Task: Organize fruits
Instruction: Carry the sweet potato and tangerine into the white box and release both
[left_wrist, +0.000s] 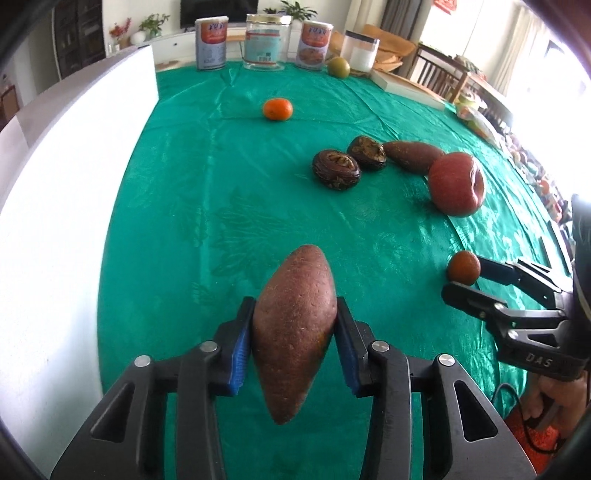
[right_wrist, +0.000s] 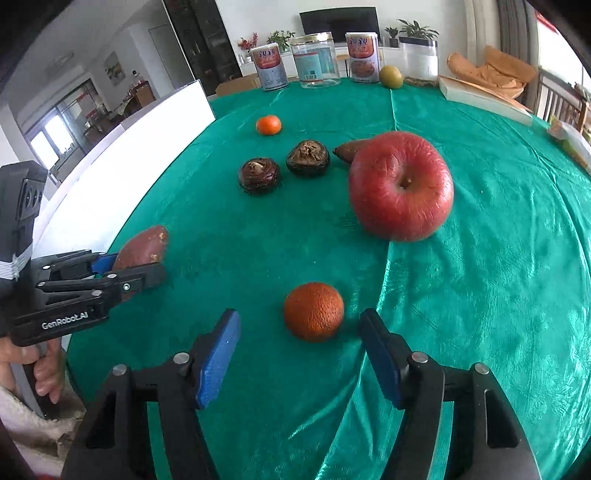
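My left gripper (left_wrist: 294, 306) is shut on a brown oblong fruit (left_wrist: 295, 332), its blue pads pressing both sides; from the right wrist view the same fruit (right_wrist: 146, 245) sticks out past the fingers at the table's left edge. My right gripper (right_wrist: 298, 315) is open, and a small dark orange (right_wrist: 314, 310) lies on the green cloth between its fingertips with a gap on each side. A big red apple (right_wrist: 400, 186) sits just beyond it. Farther back lie two dark brown round fruits (right_wrist: 258, 175), another brown oblong fruit (left_wrist: 412, 155) and a bright tangerine (right_wrist: 268, 124).
Along the far edge of the green-clothed table (right_wrist: 480, 277) stand two tins (right_wrist: 271, 70), a glass jar (right_wrist: 317, 61), a clear container (right_wrist: 419, 61) and a green fruit (right_wrist: 391, 76). A white board (right_wrist: 147, 129) lines the left side. A flat box (right_wrist: 484, 98) lies at the back right.
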